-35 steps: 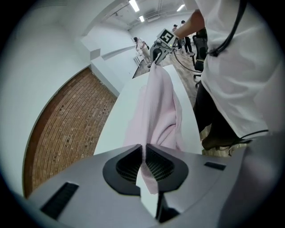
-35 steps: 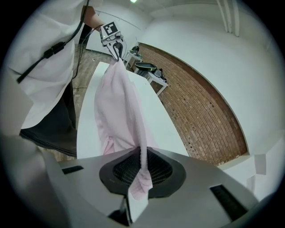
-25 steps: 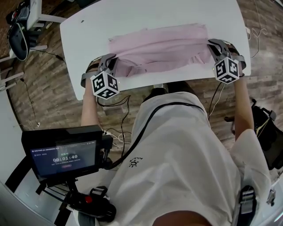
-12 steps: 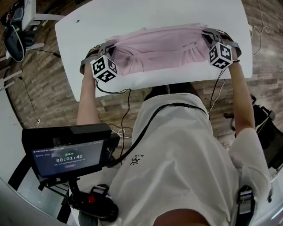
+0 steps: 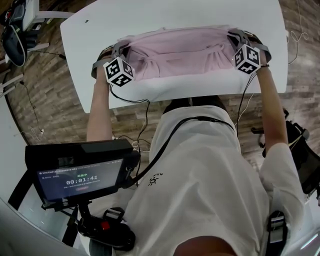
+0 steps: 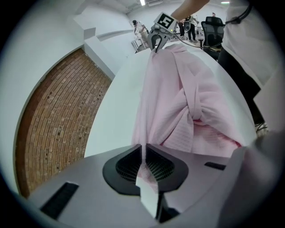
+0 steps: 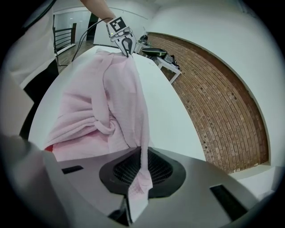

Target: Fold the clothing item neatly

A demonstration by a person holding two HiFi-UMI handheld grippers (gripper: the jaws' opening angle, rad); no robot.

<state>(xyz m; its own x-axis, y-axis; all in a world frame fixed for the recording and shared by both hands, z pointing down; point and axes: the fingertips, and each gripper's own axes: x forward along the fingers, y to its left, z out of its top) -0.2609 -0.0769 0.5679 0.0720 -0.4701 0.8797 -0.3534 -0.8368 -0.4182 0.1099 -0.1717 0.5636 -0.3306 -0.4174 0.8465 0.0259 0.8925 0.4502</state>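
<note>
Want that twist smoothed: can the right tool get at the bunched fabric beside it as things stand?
Probably not yet. The right tool is shut on the pink garment's edge, so it's occupied. The twist lies uncovered close by on the white table; once the tool lets go, the way looks free.

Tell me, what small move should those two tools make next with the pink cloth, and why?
Probably lower both together and lay the held edge flat. The left tool and right tool each pinch an end of the pink garment over the white table, and the cloth between them lies in bunched folds.
</note>
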